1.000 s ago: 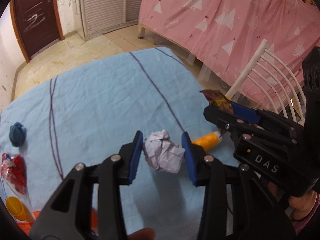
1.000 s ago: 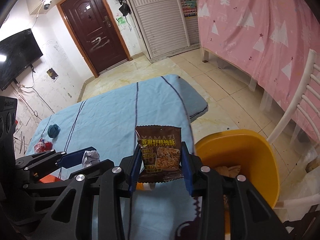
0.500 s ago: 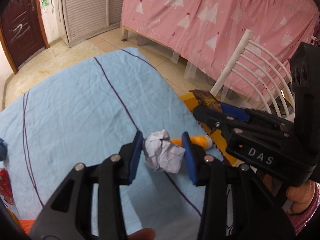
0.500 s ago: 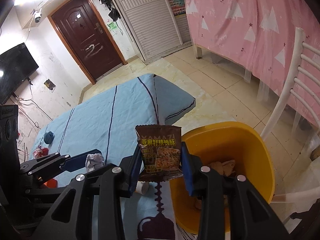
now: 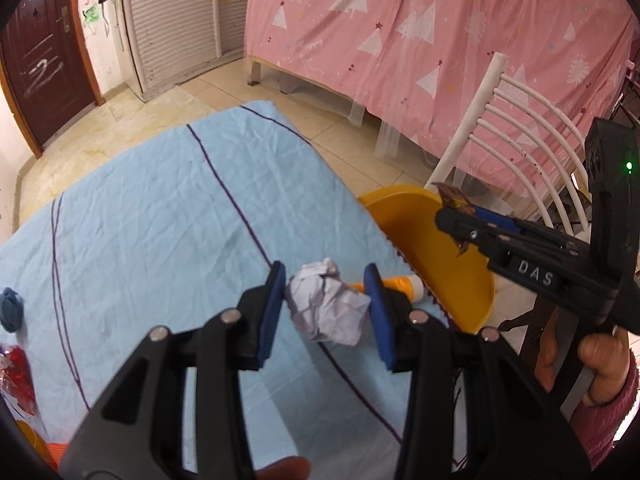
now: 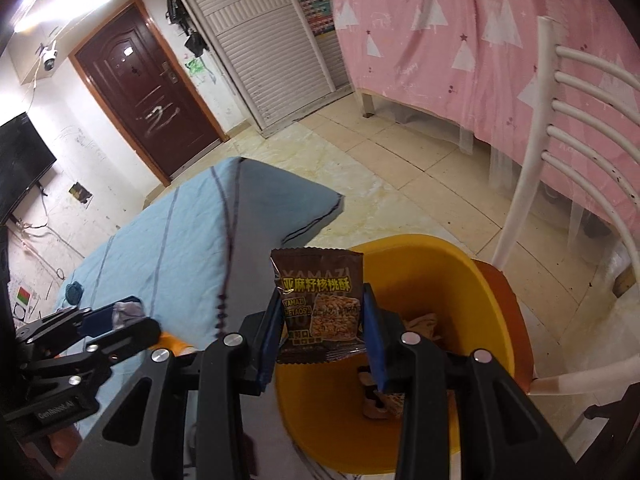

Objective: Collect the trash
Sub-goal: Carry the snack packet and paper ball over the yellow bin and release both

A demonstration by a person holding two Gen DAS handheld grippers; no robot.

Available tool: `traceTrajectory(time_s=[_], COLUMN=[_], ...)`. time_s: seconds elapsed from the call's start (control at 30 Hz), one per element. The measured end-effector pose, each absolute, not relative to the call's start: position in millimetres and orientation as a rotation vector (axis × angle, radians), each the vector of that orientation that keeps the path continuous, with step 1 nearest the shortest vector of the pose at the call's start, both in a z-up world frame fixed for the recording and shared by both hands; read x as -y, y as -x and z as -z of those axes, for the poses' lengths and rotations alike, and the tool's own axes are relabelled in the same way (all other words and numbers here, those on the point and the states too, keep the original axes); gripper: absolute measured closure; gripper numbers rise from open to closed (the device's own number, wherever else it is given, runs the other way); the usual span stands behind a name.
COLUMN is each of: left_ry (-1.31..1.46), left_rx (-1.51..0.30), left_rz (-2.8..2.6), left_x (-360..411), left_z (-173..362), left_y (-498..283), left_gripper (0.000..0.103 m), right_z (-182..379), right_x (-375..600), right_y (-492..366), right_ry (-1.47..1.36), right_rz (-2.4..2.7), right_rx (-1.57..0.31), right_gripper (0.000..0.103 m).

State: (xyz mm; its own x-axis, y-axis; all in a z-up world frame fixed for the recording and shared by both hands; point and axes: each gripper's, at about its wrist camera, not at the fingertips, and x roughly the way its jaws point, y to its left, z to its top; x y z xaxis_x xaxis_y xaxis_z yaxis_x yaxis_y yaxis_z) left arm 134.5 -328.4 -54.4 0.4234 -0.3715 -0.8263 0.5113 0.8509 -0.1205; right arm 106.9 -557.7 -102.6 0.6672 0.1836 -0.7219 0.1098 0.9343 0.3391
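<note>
Two tongs, each closed on one piece of trash. Left gripper [image 5: 326, 306] clamped on a crumpled white paper ball [image 5: 326, 308], held above the near edge of the light blue cloth [image 5: 160, 232], close to the yellow bin [image 5: 452, 264]. Right gripper [image 6: 320, 334] clamped on a brown snack wrapper [image 6: 318, 304], upright between the blue pads, directly over the opening of the bin [image 6: 440, 292].

Seen only from the left wrist: an orange tube with white cap [image 5: 402, 286] lying on the cloth behind the right pad, a dark blue yarn ball [image 5: 11, 309] and a red plastic bag [image 5: 16, 376] at the left edge, also the hand [image 5: 600, 364] around the handle of the right gripper [image 5: 466, 216]. Wrapper there only as a thin edge [image 5: 452, 196].

Seen only from the right wrist: printed front of the wrapper, some brownish trash already inside the bin [image 6: 420, 324], the orange seat [image 6: 508, 304] under the bin, a dark door [image 6: 148, 92], a black screen [image 6: 20, 164] on the wall, and the left gripper [image 6: 116, 316] from the side with the paper as a small pale patch [image 6: 128, 310].

One white chair [image 6: 560, 152] and one pink sheet with white trees [image 5: 440, 40] in both views.
</note>
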Motion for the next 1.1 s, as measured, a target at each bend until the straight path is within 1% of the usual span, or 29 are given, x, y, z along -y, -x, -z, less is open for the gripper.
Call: traceTrajectory(time_s=[0.2,0.27,0.33,0.4,0.43,0.7,1.1], left_ry=[-0.193,-0.19,-0.188,-0.19,-0.191,-0.21,-0.221], left_rx=[-0.985,-0.985,-0.98,-0.98,-0.978,-0.973,-1.005], left_rz=[0.543,0.545,0.544,0.545,0.548,0.599,0.67], left_x=[331,331,333,336,340,377,431], left_z=[52,49,46,44,43,40,53], left_y=[-131,-132,-133,-134,-134,-130,-123], left_gripper=[0.064,0.064,0.064,0.064,0.064,0.064,0.064], right_z=[114,117,119,120,121,126,139], right_x=[568,570,571,571,571,586,630], right_y=[-105,-105,-104,-104,-104,-95,-69], right_ry=[-0.367,-0.371,-0.373,-0.368,-0.364,-0.372,-0.411], right_rz=[-0.007,-0.01,-0.009,-0.008,-0.01,0.006,0.073], right_rx=[-0.859,-0.864,-0.864,-0.86,-0.856,-0.843,-0.838], right_gripper=[0.071,0.069,0.058,0.051,0.05,0.049,0.049])
